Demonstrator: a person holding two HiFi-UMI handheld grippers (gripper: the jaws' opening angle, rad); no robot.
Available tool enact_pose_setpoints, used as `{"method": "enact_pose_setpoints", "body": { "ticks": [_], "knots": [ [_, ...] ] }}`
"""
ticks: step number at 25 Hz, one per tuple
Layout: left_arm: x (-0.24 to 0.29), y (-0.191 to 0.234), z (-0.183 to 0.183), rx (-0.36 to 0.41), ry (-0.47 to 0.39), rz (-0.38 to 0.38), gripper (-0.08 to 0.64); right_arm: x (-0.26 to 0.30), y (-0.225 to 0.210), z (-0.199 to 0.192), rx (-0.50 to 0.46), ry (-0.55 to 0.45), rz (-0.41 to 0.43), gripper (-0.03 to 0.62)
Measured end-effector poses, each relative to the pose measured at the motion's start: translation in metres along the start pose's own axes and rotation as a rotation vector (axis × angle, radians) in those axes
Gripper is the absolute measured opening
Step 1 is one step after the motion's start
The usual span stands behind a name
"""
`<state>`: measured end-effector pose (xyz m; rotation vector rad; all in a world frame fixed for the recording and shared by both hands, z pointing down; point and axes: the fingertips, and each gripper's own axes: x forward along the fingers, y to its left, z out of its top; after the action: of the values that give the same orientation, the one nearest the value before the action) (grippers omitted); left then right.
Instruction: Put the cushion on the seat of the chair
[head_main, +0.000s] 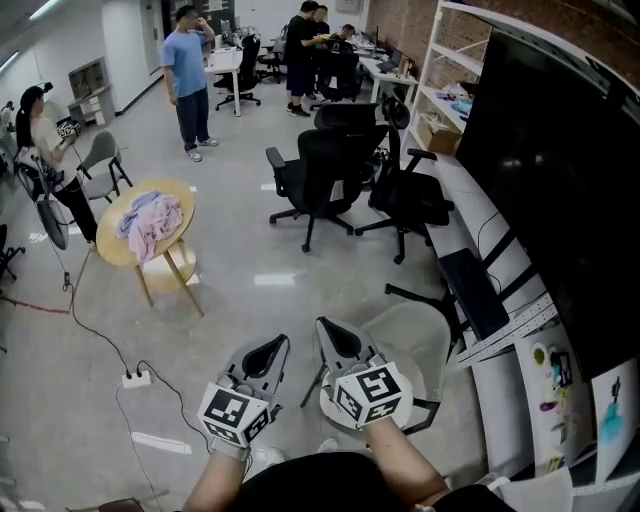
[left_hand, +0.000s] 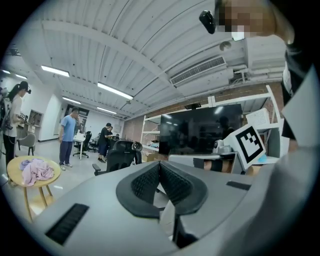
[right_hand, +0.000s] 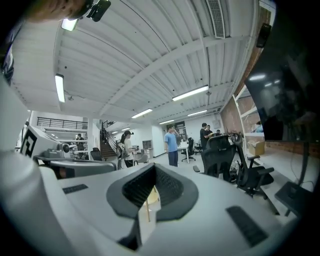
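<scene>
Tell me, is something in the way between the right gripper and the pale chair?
No, nothing visible. The pale chair sits right beneath the right gripper, which is shut, empty, and hides part of it.

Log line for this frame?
left tool shut, empty | right tool shut, empty | crumpled pink cloth on round wooden table
</scene>
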<state>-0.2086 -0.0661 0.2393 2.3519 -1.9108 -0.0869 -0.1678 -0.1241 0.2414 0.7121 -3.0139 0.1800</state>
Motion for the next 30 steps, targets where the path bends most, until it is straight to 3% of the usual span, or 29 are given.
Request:
{"method": "enact_pose_setpoints", "body": {
  "ticks": [7, 30],
  "knots": [
    [-0.007, 0.004, 0.031, 0.04, -0.055, -0.003, 0.011, 0.004, 0.019, 0.031, -0.034, -0.054, 0.029, 0.008],
    [-0.018, 0.006, 0.057, 0.086, -0.103, 0.024, 0.011, -0.009, 0.023, 0.059, -0.052, -0.128, 0.021, 0.006]
  ]
}}
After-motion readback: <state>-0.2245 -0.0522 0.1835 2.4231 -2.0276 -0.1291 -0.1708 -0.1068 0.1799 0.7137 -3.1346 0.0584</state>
